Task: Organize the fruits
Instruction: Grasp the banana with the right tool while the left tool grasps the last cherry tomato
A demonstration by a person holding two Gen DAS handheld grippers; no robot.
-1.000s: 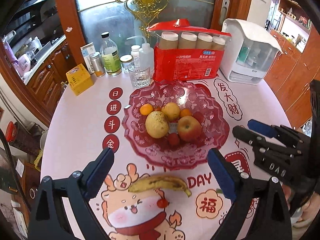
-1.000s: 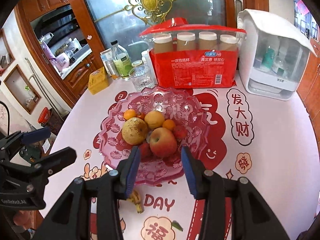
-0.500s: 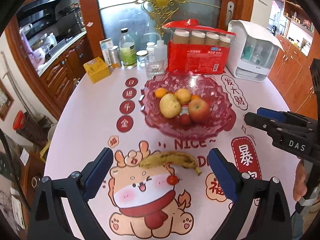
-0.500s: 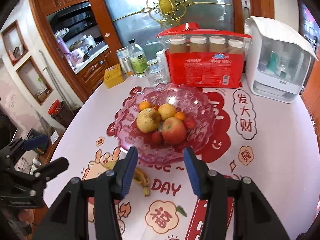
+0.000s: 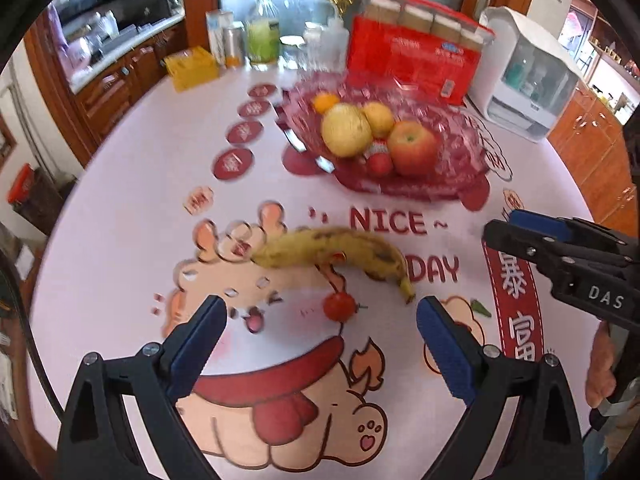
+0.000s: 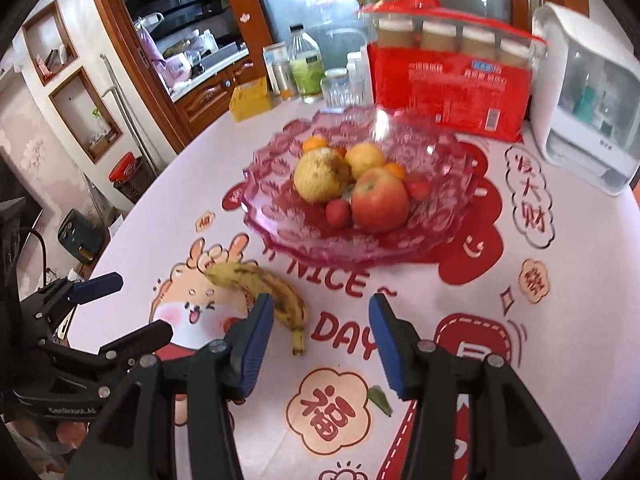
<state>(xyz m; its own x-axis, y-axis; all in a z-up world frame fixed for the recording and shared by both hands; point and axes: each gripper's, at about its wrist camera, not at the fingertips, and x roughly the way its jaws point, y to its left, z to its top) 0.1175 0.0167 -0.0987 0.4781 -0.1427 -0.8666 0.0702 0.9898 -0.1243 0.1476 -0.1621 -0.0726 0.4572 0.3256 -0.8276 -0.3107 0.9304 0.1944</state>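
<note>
A spotted yellow banana (image 5: pixel 332 252) lies on the printed tablecloth in front of a pink glass fruit bowl (image 5: pixel 460 168); a small red cherry tomato (image 5: pixel 339 307) lies just in front of the banana. The bowl holds a pear (image 5: pixel 346 130), an apple (image 5: pixel 412 148), a lemon, oranges and small red fruits. My left gripper (image 5: pixel 320 332) is open and empty, just short of the tomato. My right gripper (image 6: pixel 320 332) is open and empty, right of the banana (image 6: pixel 264 284), in front of the bowl (image 6: pixel 280 236). The right gripper also shows in the left wrist view (image 5: pixel 516 228), the left one in the right wrist view (image 6: pixel 120 308).
Behind the bowl stand a red pack of paper cups (image 6: pixel 448 80), a white dispenser box (image 6: pixel 588 100), a glass (image 6: pixel 338 88), bottles and cans (image 6: pixel 306 68) and a yellow box (image 6: pixel 250 100). The round table's edge curves at the left, above a floor with bins.
Both grippers have pulled back from the bowl and dropped lower toward the table. The banana and tomato now sit close in front of the left gripper. The fruits have not moved.
</note>
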